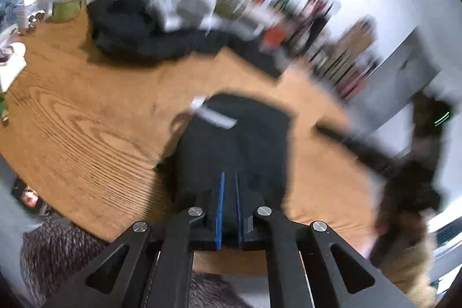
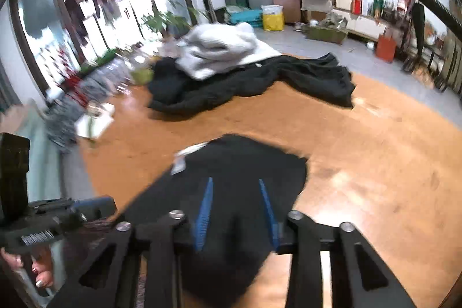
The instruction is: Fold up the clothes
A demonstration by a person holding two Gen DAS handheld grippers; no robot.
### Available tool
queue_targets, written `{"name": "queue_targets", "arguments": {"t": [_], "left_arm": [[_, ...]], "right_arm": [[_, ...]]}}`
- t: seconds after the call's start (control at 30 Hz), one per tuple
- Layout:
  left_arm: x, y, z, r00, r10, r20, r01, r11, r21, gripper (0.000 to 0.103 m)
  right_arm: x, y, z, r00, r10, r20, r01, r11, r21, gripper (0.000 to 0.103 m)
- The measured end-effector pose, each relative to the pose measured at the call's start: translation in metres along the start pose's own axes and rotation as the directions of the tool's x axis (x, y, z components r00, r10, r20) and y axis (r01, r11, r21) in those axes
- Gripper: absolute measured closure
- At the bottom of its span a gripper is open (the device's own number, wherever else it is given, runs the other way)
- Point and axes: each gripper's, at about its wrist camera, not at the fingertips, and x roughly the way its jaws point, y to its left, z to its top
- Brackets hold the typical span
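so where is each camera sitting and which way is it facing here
Left wrist: sits on the left tool, looking down along its nearly shut fingers at the folded black garment on the wooden table; the right tool shows at the right edge.
Right wrist: sits on the right tool, fingers apart above the same garment, facing the clothes pile; the left tool and a hand show at lower left.
Shared: garment, table, pile.
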Motion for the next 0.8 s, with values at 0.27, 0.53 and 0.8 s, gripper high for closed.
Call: {"name": "queue_targets", "arguments": {"t": [0.27,0.53,0.8], "left_arm": [[0.029,0.039,-0.011,1.000,-0.011,-0.024,0.008,0.995,-0.096,0.099],[0.017,0.015,0.000,0.994,0.111,-0.021,-0.110,0.992,0.063,0.100],[0.039,-0.011,-0.027,0.995,0.083,-0.059,-0.071,0.980,0.187,0.100]], "right_arm": [[0.108,-0.041,0.020,0.982,-0.035,-0.187,0.055,0.993,0.105,0.078],[0.104,-0.057,0.026,0.991,0.024,-0.130,0.002,0.980,0.197,0.075],[0.125,0.023,0.044,0.975,0.058,-0.213,-0.065,0.998,-0.026,0.074]]}}
